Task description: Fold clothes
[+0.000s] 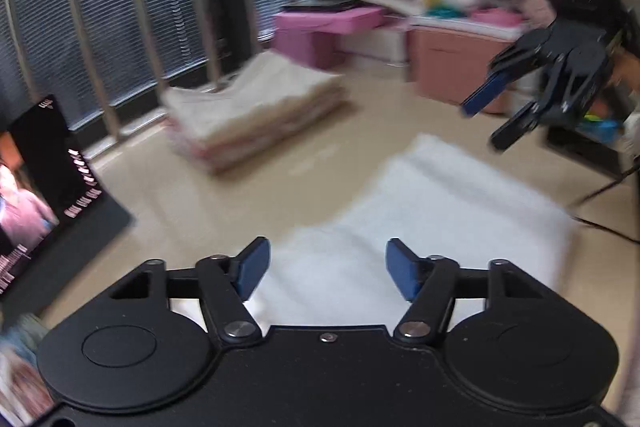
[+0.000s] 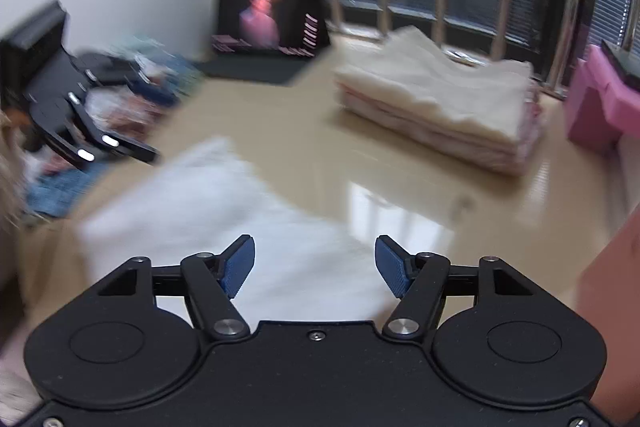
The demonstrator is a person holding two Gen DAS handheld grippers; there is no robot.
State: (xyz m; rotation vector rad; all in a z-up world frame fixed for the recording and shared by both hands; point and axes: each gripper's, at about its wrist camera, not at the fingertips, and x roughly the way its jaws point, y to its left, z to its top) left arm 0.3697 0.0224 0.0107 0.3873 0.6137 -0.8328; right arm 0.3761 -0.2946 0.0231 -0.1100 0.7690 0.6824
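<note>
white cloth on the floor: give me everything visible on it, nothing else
The white cloth lies flat on the glossy beige floor, spread as a rough rectangle and looking soft, like a towel or a folded garment; motion blur hides seams and texture. A faint raised ridge runs along its length. It lies in front of both tools, apart from the stack of folded cream clothes. The left tool and right tool are above it, open, and neither visibly grips it.
</note>
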